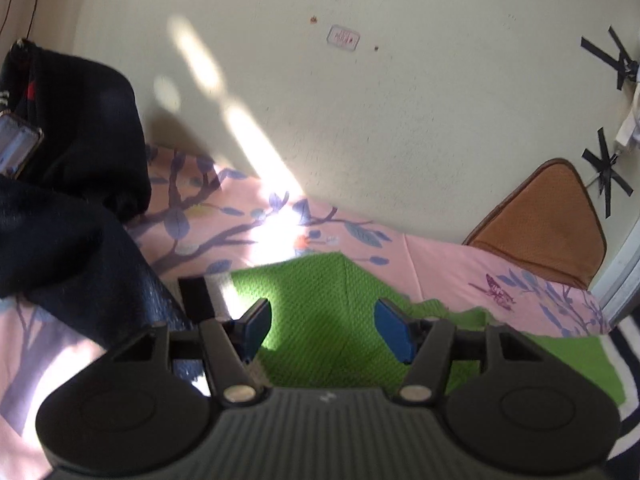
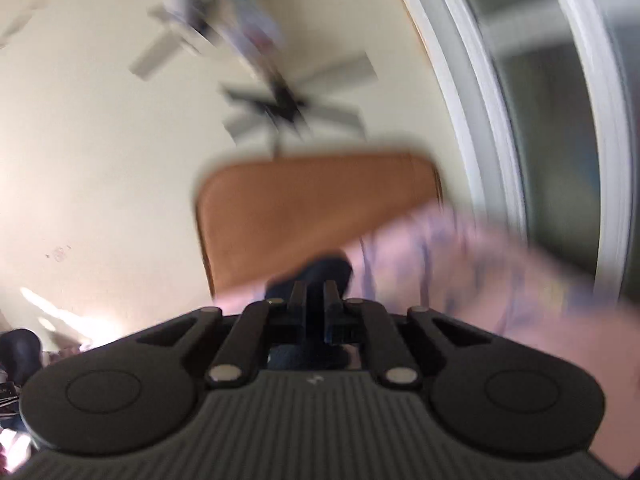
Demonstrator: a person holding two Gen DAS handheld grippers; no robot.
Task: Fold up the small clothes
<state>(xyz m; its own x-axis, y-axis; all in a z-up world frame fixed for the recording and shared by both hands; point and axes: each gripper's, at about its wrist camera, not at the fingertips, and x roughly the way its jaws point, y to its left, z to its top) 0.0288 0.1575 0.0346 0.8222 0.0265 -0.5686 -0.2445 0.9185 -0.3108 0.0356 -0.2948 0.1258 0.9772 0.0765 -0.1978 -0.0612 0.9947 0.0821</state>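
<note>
One green cloth (image 1: 320,312), left gripper (image 1: 328,330) jaws apart – right gripper (image 2: 315,300) jaws closed, empty.

A pink bedsheet (image 1: 440,256) printed with purple branches and blue leaves covers the bed. A brown cushion (image 1: 548,224) leans against the cream wall (image 1: 360,120), which bears black tape crosses (image 1: 606,172) and a small sticker (image 1: 343,38). A phone (image 1: 18,146) lies at the left edge. A white door frame (image 2: 480,120) shows blurred beside the cushion.
</note>
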